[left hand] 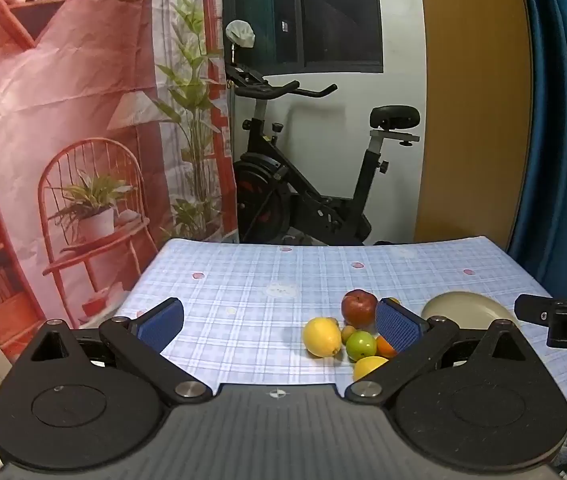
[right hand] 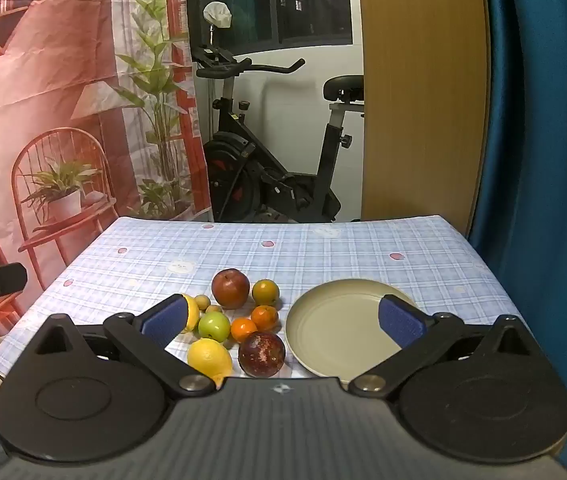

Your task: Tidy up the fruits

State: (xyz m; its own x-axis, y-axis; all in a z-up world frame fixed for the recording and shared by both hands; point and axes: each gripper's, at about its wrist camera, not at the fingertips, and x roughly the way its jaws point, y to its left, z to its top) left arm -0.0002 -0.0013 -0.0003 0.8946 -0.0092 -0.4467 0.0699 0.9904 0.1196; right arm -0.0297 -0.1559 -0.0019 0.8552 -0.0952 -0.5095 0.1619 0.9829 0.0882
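A cluster of fruit lies on the blue plaid tablecloth: a red apple, a dark red plum-like fruit, a lemon, a green apple, oranges and small yellow fruits. An empty beige plate sits right of them. My right gripper is open and empty, held above the fruit and plate. My left gripper is open and empty, left of the fruit; I see the red apple, a lemon and the plate there.
An exercise bike stands beyond the table's far edge. A printed backdrop hangs on the left and a blue curtain on the right. A wooden panel stands behind the table.
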